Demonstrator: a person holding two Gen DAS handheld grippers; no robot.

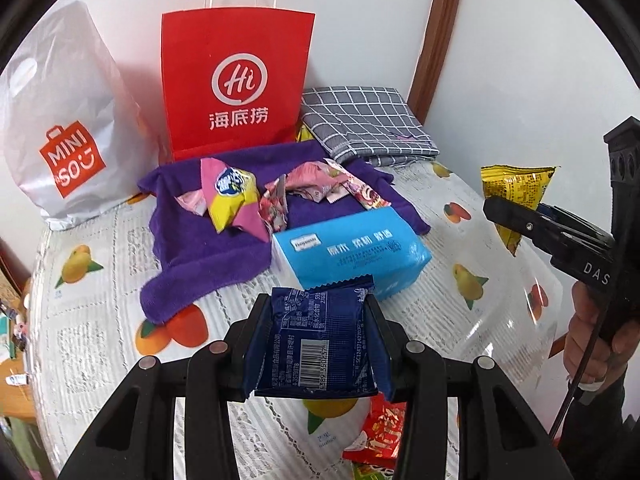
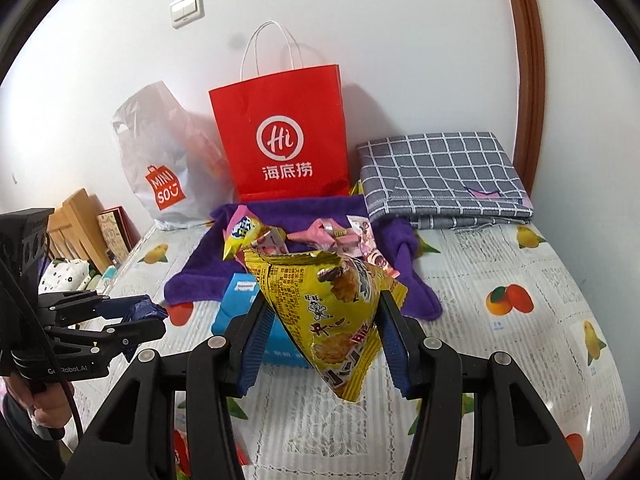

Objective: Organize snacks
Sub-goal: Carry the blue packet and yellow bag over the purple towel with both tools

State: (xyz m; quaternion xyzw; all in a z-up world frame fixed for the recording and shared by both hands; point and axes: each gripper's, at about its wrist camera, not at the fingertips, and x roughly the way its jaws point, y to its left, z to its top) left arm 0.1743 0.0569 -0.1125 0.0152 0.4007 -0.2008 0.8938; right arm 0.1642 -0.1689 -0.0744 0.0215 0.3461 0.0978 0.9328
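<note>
My left gripper is shut on a dark blue snack packet, held above the table with its barcode side up. In the right wrist view that left gripper shows at the left edge with the blue packet between its fingers. My right gripper is shut on a yellow snack bag, lifted off the table. The left wrist view shows the yellow bag at the far right in the right gripper. Several pink and yellow snack packets lie on a purple towel.
A red paper bag and a white plastic bag stand against the back wall. A blue tissue pack lies before the towel. A folded grey checked cloth sits back right. A red packet lies near the table's front edge.
</note>
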